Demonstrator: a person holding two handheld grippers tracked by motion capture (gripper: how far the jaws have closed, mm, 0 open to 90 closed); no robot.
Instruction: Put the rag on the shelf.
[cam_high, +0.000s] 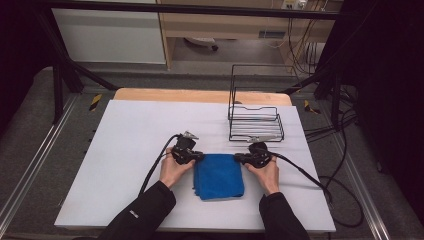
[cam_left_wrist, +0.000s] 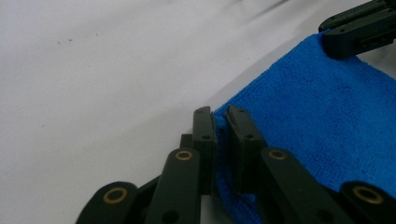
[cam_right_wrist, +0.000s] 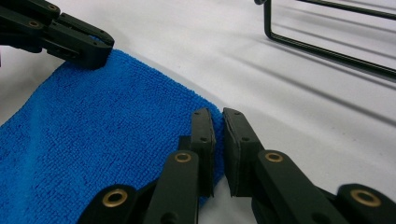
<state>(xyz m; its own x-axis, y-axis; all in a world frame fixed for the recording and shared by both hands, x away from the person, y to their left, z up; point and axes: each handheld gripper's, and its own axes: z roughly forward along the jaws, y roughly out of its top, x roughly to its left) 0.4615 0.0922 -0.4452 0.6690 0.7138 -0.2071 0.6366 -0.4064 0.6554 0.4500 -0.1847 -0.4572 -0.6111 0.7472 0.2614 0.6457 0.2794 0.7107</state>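
A folded blue cloth (cam_high: 218, 176) was seen lying flat on the white surface (cam_high: 125, 150), near the person's edge and between the two hands. It was judged to be light, soft and limp – a terry-like pile that would not slip easily between pads but would sag and unfold once lifted, so it was best taken at its two far corners at once. That hold was already in place: the left gripper (cam_high: 196, 156) was closed on the far left corner, its jaws seen pinching the cloth edge in the left gripper view, and the right gripper (cam_high: 240, 158) was closed on the far right corner, a fold of blue caught between its jaws in the right gripper view. The layers were judged liable to part if only the top one had been caught – this could not be told from the pictures. Just beyond the right gripper a black wire rack (cam_high: 256, 120) stood on the surface, near enough to snag the cloth if it were swung forward
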